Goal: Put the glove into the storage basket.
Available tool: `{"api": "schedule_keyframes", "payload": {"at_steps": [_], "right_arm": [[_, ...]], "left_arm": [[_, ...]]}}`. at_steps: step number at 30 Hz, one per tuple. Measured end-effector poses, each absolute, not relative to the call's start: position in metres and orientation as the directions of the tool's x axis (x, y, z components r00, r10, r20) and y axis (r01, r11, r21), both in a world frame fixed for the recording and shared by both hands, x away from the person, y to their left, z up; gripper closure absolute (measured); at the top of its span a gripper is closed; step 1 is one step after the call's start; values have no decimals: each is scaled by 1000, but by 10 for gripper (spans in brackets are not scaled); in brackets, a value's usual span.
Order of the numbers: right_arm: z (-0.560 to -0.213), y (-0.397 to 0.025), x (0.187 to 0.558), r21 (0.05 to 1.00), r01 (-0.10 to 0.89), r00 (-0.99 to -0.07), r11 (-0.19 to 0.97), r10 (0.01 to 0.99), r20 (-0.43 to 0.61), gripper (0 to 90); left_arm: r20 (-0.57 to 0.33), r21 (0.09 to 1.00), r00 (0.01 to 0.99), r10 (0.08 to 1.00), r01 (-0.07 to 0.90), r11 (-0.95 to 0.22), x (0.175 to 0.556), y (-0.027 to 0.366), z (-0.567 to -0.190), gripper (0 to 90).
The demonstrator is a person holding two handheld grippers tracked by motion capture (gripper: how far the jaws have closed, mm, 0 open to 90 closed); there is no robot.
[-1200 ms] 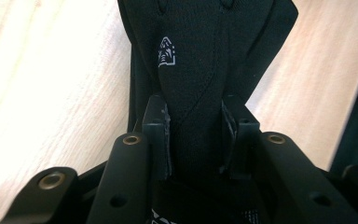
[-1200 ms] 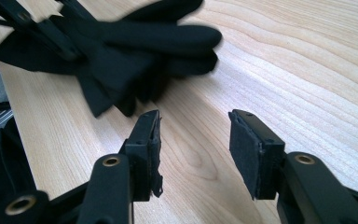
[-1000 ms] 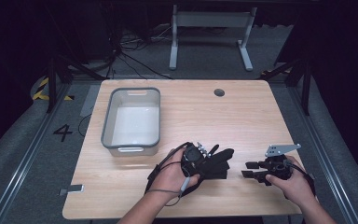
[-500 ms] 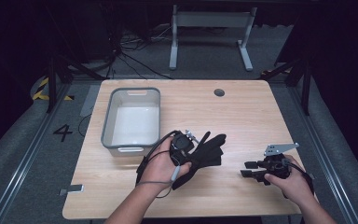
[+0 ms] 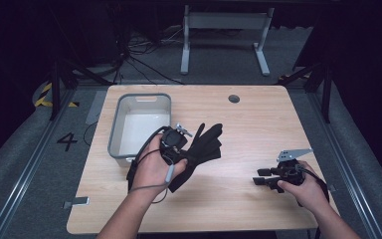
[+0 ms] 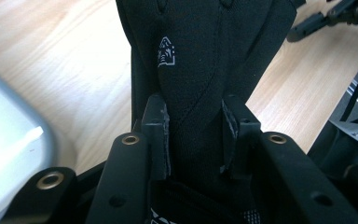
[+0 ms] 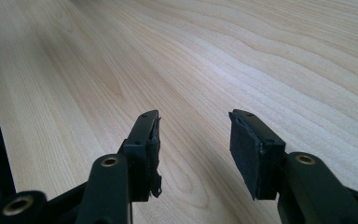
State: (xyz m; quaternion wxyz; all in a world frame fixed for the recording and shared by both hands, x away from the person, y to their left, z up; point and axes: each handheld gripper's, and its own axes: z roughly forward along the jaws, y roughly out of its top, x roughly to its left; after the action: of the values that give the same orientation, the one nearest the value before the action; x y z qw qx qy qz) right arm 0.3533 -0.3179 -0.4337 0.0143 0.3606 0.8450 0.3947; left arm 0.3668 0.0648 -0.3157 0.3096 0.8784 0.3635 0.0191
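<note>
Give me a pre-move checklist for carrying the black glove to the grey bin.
1. Left gripper shut on the black fabric glove: ok.
2. Glove lifted fully off the wooden table: cannot tell.
3. Grey plastic bin has room inside: ok.
4. Glove over the bin: not ok, it hangs beside it.
5. Right gripper open and apart from the glove: ok.

Bin at the left, glove mid-counter, claws on either side.

On the counter [image 5: 258,124] the bin [image 5: 139,124] lies left; the glove [image 5: 201,147] is just right of it in the left claw [image 6: 193,135]; the right claw [image 5: 261,178] is well apart, near the front right.
</note>
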Motion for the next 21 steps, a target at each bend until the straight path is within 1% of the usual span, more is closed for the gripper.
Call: {"api": "schedule_keyframes", "payload": {"at_steps": [6, 10, 15, 19, 21], "right_arm": [[-434, -318, 351, 677, 601, -737, 425, 624, 262, 531], [-435, -318, 352, 676, 602, -734, 426, 628, 258, 530], [-435, -320, 349, 675, 605, -729, 421, 634, 258, 528], [-436, -322, 346, 671, 610, -724, 421, 640, 257, 525], [-437, -322, 345, 671, 614, -720, 416, 644, 259, 524]], "left_arm": [[-188, 567, 703, 686, 648, -508, 374, 86, -305, 670], [-195, 577, 676, 711, 665, -474, 383, 97, -299, 669], [-184, 574, 638, 748, 687, -445, 397, 109, -295, 669], [-188, 575, 588, 787, 716, -397, 414, 123, -296, 668], [-176, 574, 558, 811, 728, -376, 422, 131, -296, 669]]}}
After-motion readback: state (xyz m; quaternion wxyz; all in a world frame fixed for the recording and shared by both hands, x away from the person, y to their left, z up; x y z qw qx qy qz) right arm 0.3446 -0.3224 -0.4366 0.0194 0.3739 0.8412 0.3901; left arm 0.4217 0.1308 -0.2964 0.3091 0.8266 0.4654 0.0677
